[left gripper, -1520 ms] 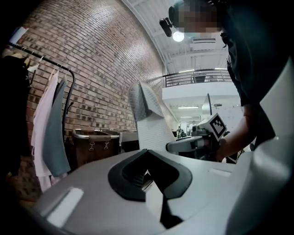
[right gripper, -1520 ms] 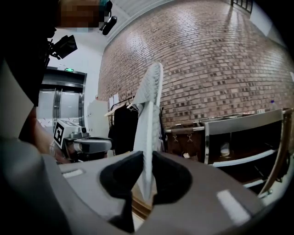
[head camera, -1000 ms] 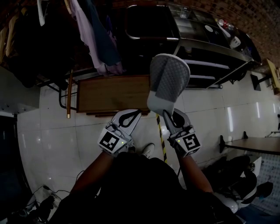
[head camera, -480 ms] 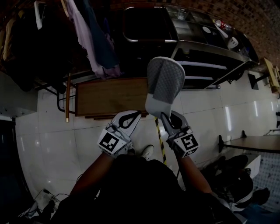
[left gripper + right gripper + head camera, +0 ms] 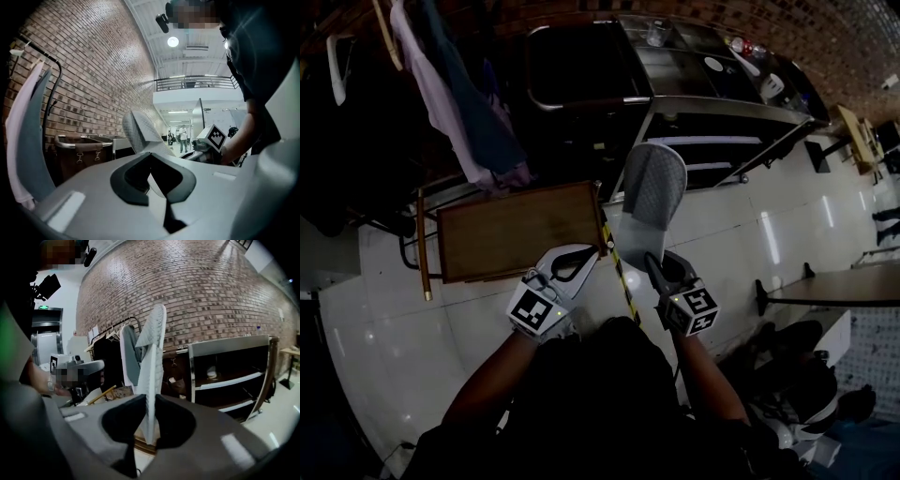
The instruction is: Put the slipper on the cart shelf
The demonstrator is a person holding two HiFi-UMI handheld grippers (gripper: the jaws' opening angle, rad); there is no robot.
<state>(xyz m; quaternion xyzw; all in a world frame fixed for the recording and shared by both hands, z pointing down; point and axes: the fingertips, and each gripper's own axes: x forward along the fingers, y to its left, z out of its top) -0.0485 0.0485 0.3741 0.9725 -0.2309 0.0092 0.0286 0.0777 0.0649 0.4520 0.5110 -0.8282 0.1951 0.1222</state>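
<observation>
A grey slipper (image 5: 652, 190) stands on end in the head view, its textured sole toward me. My right gripper (image 5: 649, 259) is shut on its heel end. In the right gripper view the slipper (image 5: 153, 352) rises edge-on between the dark pads (image 5: 125, 420). The metal cart (image 5: 727, 111) with open shelves (image 5: 232, 379) stands just beyond and to the right of the slipper. My left gripper (image 5: 589, 250) hovers beside the right one, fingertips together and nothing in it. The left gripper view shows the slipper (image 5: 137, 133) ahead of its jaws (image 5: 150, 161).
A wooden board (image 5: 517, 232) lies on a low frame left of the slipper. Clothes hang on a rack (image 5: 450, 103) at the upper left. A dark bin with a metal handle (image 5: 581, 98) stands beside the cart. Yellow-black tape (image 5: 619, 272) crosses the white floor.
Both grippers have moved toward the cart. The right gripper has dropped and tipped downward, so the slipper now sits lower and closer to the cart shelves.
</observation>
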